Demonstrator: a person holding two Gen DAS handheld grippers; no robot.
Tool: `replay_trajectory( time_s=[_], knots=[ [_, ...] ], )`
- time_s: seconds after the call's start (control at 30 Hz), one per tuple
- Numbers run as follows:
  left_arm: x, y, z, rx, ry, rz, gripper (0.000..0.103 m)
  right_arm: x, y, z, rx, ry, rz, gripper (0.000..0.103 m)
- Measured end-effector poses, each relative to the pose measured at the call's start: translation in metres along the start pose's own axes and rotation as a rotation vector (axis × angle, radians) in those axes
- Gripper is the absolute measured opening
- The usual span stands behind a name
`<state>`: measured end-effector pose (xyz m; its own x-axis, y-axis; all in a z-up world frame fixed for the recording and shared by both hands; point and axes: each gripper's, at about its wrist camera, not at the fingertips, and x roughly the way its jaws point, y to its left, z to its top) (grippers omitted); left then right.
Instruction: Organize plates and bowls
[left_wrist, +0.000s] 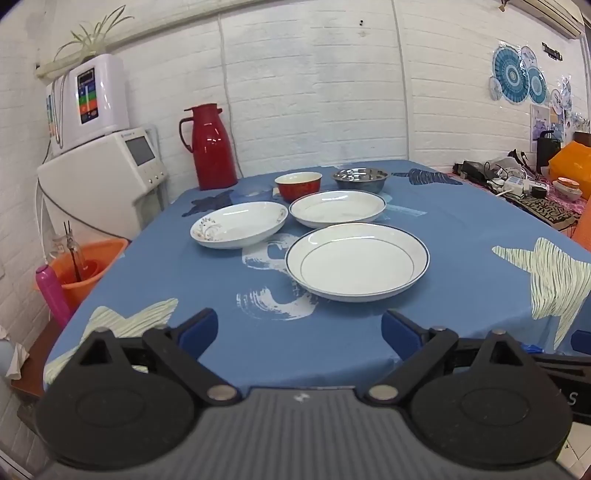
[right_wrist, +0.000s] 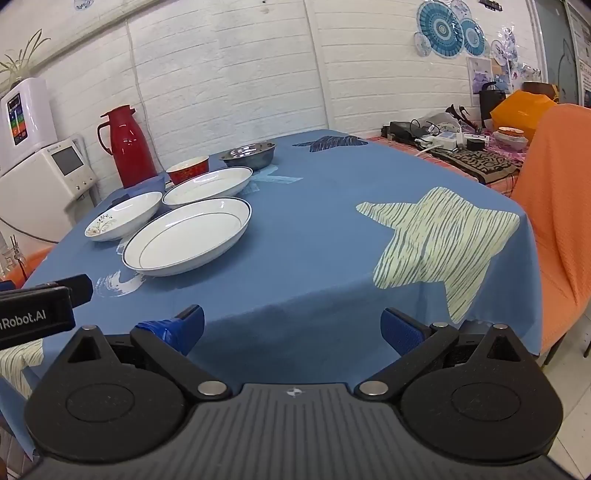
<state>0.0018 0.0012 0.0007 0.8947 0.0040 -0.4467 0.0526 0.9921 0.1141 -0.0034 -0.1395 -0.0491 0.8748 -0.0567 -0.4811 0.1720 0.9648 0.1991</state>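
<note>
On the blue table, three white plates close together, red bowl, metal bowl, left gripper and right gripper both wide, holding nothing.

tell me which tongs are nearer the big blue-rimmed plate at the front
Left. The left tongs sit open almost straight in front of the blue-rimmed plate, just short of its near rim. The right tongs, also open, are off to its right, by the table edge.
</note>
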Motion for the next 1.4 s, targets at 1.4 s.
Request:
replay_trajectory(
  time_s=[1.4],
  knots=[
    [0.043, 0.044, 0.009, -0.089, 0.088, 0.007, 0.094, 0.023, 0.007, 0.004, -0.036, 0.051, -0.002, 0.090]
  ],
)
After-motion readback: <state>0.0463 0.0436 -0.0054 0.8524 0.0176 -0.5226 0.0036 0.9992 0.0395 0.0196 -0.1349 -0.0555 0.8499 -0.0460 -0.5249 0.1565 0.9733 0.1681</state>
